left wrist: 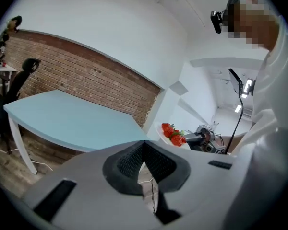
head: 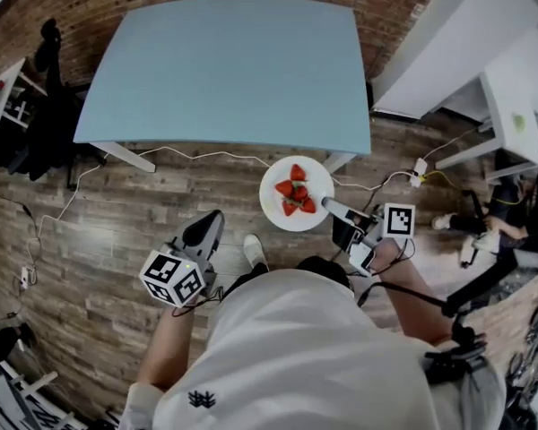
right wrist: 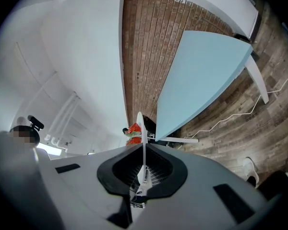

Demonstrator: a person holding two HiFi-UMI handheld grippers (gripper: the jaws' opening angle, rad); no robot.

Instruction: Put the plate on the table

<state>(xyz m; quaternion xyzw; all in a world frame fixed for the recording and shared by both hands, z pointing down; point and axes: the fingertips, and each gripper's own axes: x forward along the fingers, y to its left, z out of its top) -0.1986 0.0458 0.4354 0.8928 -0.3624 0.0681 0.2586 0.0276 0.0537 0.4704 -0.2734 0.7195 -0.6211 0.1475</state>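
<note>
Blue is the colour of the bench (head: 224, 61) in the head view, and its top is bare. A white plate (head: 274, 211) with red strawberries (head: 296, 193) on it is up in the air over the wood floor (head: 117, 240). It is just off the near edge of the bench, close to the near right corner. The right gripper (head: 327, 206) holds the plate by its right rim. The left gripper (head: 211, 227) is off to the left, apart from the plate, with nothing in it. A white cable (head: 206, 155) lies on the floor by the bench. In the left gripper view, the left gripper (left wrist: 144, 143) has its jaws closed together at the tips with nothing between them. Past it are the blue bench (left wrist: 72, 119), a brick wall (left wrist: 86, 71), and the plate (left wrist: 162, 132) with the strawberries (left wrist: 174, 134) beside the right gripper (left wrist: 204, 138). In the right gripper view, the right gripper (right wrist: 143, 147) is pinched tight on the thin rim of the plate (right wrist: 140, 123), seen from the side. The strawberries (right wrist: 133, 133) are on the left side of the plate. The bench (right wrist: 201, 75) is near but not touching the plate, with the floor (right wrist: 259, 123) below and the brick wall (right wrist: 149, 47) behind.
</note>
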